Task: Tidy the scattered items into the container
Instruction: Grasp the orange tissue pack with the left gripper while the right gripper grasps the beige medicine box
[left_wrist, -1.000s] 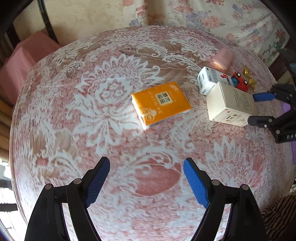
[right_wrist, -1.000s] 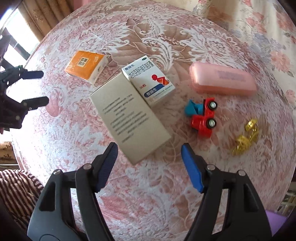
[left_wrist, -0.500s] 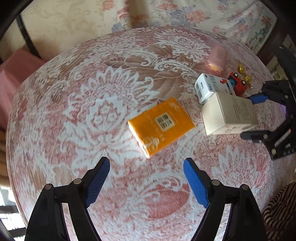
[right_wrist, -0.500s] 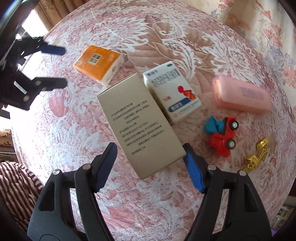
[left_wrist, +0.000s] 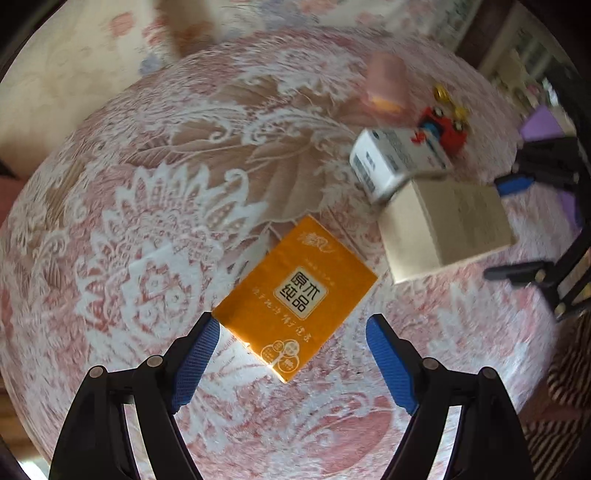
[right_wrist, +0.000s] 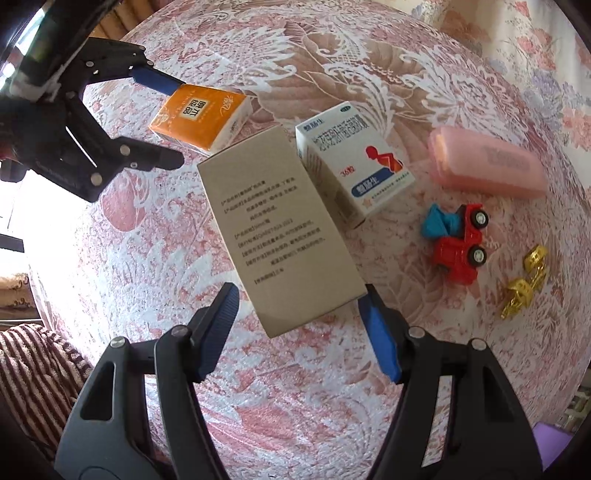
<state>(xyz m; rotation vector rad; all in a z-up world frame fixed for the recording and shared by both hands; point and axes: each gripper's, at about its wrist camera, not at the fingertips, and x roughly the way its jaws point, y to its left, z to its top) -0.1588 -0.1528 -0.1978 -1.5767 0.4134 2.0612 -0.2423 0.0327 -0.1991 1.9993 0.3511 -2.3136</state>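
Over the last second both grippers have closed in on their targets across a round tabletop (right_wrist: 369, 55) draped in a pink and white floral cloth. The left gripper (left_wrist: 293, 328), jaws spread, has moved forward until the near corner of the orange tissue pack (left_wrist: 295, 299) sits between its 2 blue pads, one pad touching or almost touching that corner. The right gripper (right_wrist: 301, 306), jaws also spread, has advanced so the near end of the beige carton (right_wrist: 280, 236) lies between its pads. Neither is pinching anything; this looks like the approach step just before 2 grasps, so the tidying has probably barely begun. The left wrist view is motion-blurred but shows the tissue pack's label and its placement between the pads. The right wrist view is sharper and shows what the left barely resolves: a white and blue medicine box (right_wrist: 354, 162) touching the carton's far end, a pink case (right_wrist: 487, 162), a red and blue toy truck (right_wrist: 458, 240) and small gold trinkets (right_wrist: 524, 280) just beside it, well apart from the tissue pack. No container is clearly visible in either view, so where the items must go cannot be told.
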